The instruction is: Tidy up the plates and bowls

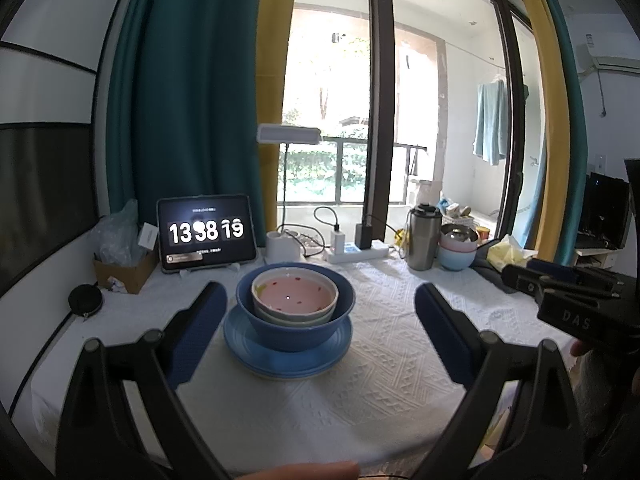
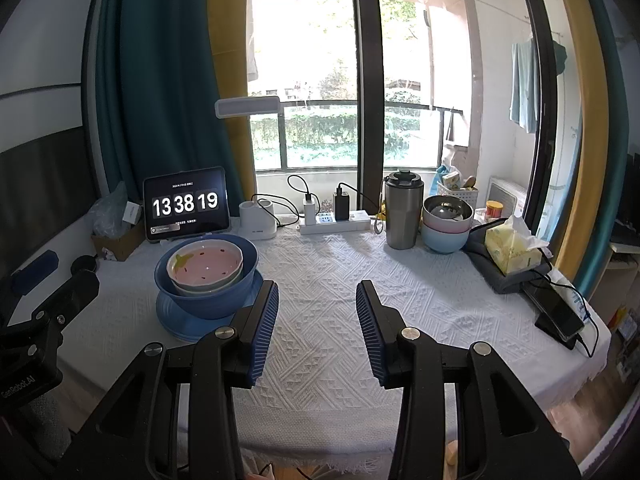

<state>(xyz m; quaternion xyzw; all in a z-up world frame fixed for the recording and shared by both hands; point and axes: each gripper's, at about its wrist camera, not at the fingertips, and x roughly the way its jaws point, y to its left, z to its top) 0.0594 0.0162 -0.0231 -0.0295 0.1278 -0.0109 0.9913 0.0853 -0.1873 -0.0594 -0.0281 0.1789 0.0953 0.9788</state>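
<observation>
Bowls, nested: pink bowl [image 1: 295, 295] inside blue bowl [image 1: 295, 312], on blue plate [image 1: 287, 354], just ahead of the left gripper [image 1: 320, 334], between its wide-open, empty fingers. Right gripper [image 2: 317, 332]: part open, empty, stack ahead to its left on the tabletop [image 2: 320, 272]. Step judged: stacking complete or nearly so. Next: possibly fetch the pastel bowl stack [image 2: 446, 222], far right.

- Pink bowl [image 1: 295, 297] with red flecks
- Dark blue bowl [image 1: 296, 330]
- Light blue plate [image 1: 286, 360]
- White tablecloth [image 2: 320, 280] with a woven diamond pattern
- Teal curtain [image 1: 180, 92]
- Yellow tissue pack [image 2: 510, 254]
</observation>
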